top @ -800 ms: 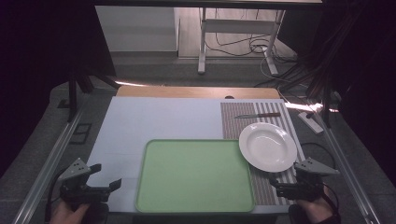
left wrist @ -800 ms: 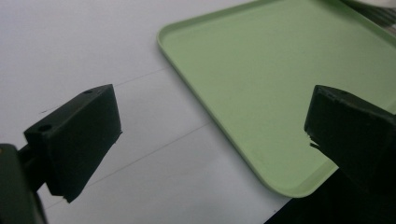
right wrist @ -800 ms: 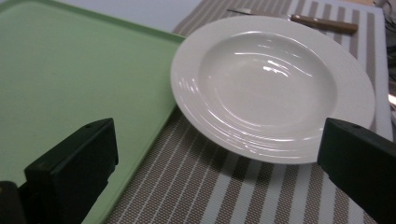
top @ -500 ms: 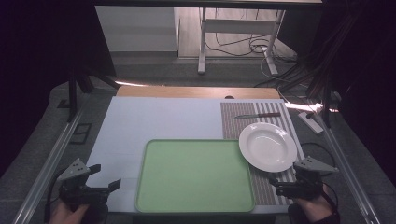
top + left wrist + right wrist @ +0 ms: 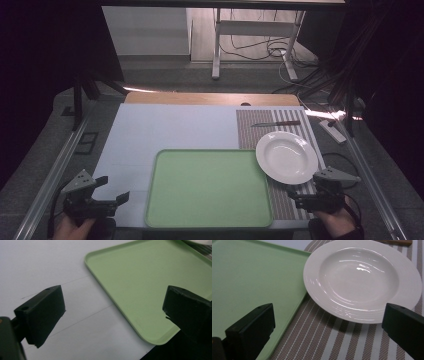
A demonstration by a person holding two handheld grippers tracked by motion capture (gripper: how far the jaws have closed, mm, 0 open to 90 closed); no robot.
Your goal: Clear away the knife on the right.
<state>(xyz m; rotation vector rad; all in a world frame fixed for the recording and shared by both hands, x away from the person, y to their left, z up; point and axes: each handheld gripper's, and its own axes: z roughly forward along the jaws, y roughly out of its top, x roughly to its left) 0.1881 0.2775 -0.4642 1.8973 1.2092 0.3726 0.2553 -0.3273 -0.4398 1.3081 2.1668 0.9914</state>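
A pale green tray [image 5: 210, 187] lies empty at the table's near edge. To its right, a white deep plate [image 5: 286, 156] rests on a brown striped mat [image 5: 250, 131], its rim just past the tray's right edge. My left gripper [image 5: 114, 189] hovers open at the near left, its jaws framing the tray's near left corner [image 5: 150, 335] in the left gripper view. At the near right, my right gripper [image 5: 294, 198] is open and low over the mat [image 5: 332, 340]. It faces the plate [image 5: 362, 277], with the tray [image 5: 249, 277] to its left. Both grippers hold nothing.
A knife [image 5: 276, 123] with a wooden handle lies across the far end of the mat. A white sheet [image 5: 170, 130] covers the table left of the mat. Metal rails [image 5: 55, 175] run along both sides, and cables [image 5: 260, 50] trail on the floor beyond.
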